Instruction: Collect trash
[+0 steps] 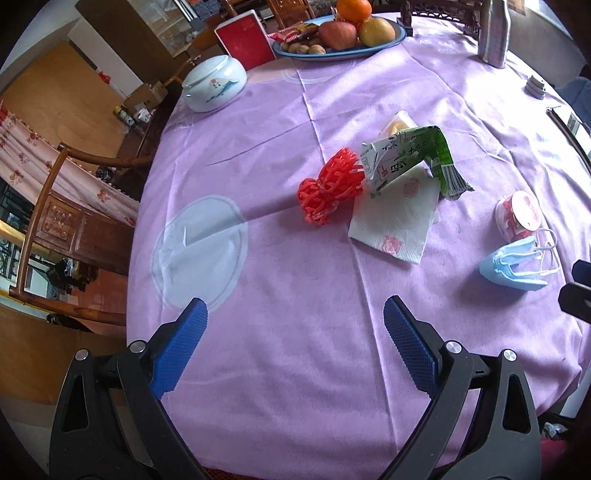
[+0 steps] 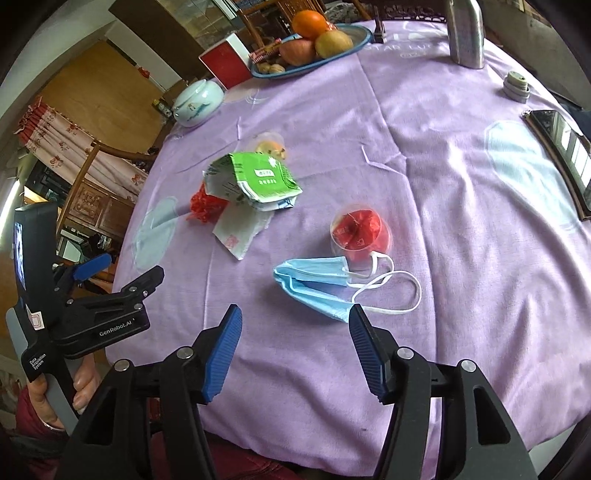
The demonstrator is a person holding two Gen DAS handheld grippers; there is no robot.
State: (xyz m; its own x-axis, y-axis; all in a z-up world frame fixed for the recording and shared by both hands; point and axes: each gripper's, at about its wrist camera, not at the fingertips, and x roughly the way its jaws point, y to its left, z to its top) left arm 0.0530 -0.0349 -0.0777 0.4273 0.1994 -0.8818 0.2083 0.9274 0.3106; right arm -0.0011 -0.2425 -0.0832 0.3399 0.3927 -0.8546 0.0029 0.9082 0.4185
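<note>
Trash lies on the purple tablecloth [image 1: 295, 258]: a red foam net [image 1: 328, 184], a green carton [image 1: 406, 155], a paper napkin [image 1: 391, 225], a clear cup with red wrapper [image 1: 517, 214] and a blue face mask [image 1: 513, 266]. My left gripper [image 1: 295, 325] is open and empty above the near cloth. My right gripper [image 2: 295, 325] is open and empty, its right fingertip just short of the mask [image 2: 314, 280]. The carton [image 2: 258, 177], the net [image 2: 203, 206], the napkin [image 2: 240, 229] and the cup [image 2: 360, 230] lie beyond. The left gripper [image 2: 118, 280] shows at the left.
A fruit plate [image 1: 343, 53], a red box [image 1: 245, 40], a white lidded jar [image 1: 214, 83] and a metal bottle [image 1: 493, 33] stand at the far side. A phone [image 2: 561, 147] lies at the right edge. Wooden chairs [image 1: 44, 206] stand left of the table.
</note>
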